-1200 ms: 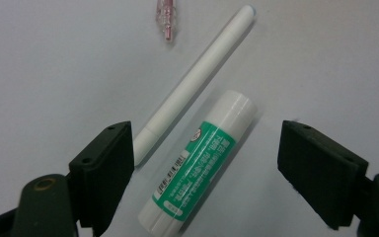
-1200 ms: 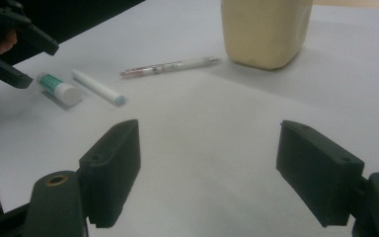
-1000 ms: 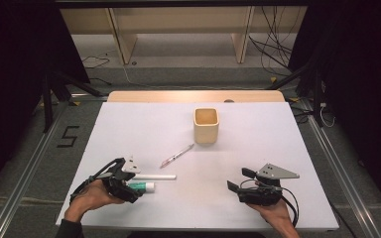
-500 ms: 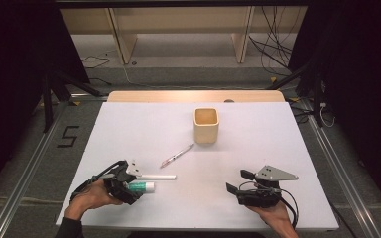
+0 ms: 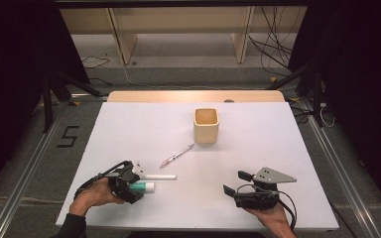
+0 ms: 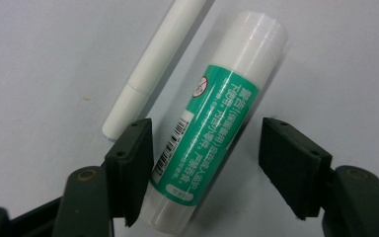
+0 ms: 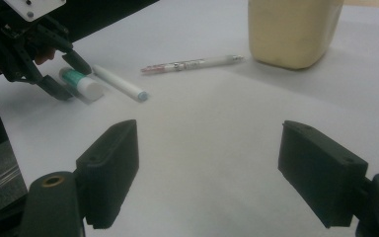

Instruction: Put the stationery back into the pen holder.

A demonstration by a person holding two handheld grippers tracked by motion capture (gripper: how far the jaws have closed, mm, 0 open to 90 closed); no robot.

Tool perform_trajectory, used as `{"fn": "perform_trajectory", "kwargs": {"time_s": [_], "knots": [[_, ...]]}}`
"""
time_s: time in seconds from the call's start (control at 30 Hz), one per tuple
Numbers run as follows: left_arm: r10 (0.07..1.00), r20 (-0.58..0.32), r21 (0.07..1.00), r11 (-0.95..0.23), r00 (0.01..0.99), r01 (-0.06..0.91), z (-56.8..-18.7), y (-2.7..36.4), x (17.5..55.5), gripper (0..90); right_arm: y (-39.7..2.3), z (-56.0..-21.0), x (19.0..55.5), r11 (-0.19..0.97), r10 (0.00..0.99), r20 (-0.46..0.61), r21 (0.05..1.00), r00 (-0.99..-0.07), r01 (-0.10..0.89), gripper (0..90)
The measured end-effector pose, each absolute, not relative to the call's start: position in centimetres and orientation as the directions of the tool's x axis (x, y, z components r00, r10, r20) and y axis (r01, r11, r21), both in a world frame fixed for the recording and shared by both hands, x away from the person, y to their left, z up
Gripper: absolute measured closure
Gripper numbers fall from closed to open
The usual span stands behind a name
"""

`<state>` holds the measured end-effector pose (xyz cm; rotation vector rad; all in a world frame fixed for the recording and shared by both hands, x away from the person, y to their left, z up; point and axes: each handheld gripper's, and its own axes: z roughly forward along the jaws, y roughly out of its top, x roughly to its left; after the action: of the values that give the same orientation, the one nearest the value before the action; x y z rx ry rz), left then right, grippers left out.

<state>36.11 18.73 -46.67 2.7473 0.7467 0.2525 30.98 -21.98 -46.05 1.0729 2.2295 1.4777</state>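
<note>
Left gripper view: the glue stick lies on the white desk between the two fingers of the left gripper. One finger is touching or just beside the label; the other finger stands apart from the tube with a clear gap. The fingers have just been closing around the stick but do not yet clamp it. A white marker lies just beyond the near finger, alongside the glue stick and outside the grip.

High view: the left gripper rests low on the desk with the glue stick pointing out past its fingertips. The right gripper sits well apart, fingers wide and holding nothing. A pen lies farther ahead of the left fingers, and the cup stands beyond the pen.

Progress, as judged: the approach and alignment on the glue stick are done; the grasp is partly made. Remaining steps are full closure, the lift, and placement, probably into the cup. The marker and the pen remain untouched on the desk.
</note>
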Motion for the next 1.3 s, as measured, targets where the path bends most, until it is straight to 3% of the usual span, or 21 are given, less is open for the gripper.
{"fn": "perform_trajectory", "kwargs": {"time_s": [0.47, 0.87, 1.03, 1.3], "knots": [[0.449, 0.088, 0.26, -0.872, 0.889, 0.415, -46.4, 17.9, 36.1, 57.5, -21.9, -46.1, 30.9, 0.205, 0.698, 0.182, 0.875, -0.692, 0.438, 24.4], [0.415, 0.086, 0.27, -0.885, 0.905, 0.38, -46.3, 17.9, 35.8, 65.1, -21.9, -46.1, 30.8, 0.207, 0.696, 0.184, 0.874, -0.694, 0.439, 24.7], [0.437, 0.069, 0.325, -0.86, 0.897, 0.394, -45.7, 18.2, 35.8, 65.3, -21.9, -46.1, 30.8, 0.209, 0.694, 0.184, 0.874, -0.696, 0.439, 24.9], [0.487, 0.047, 0.509, -0.763, 0.872, 0.399, -44.6, 17.8, 35.9, 65.3, -21.6, -46.0, 30.7, 0.207, 0.692, 0.179, 0.879, -0.7, 0.429, 24.9]]}}
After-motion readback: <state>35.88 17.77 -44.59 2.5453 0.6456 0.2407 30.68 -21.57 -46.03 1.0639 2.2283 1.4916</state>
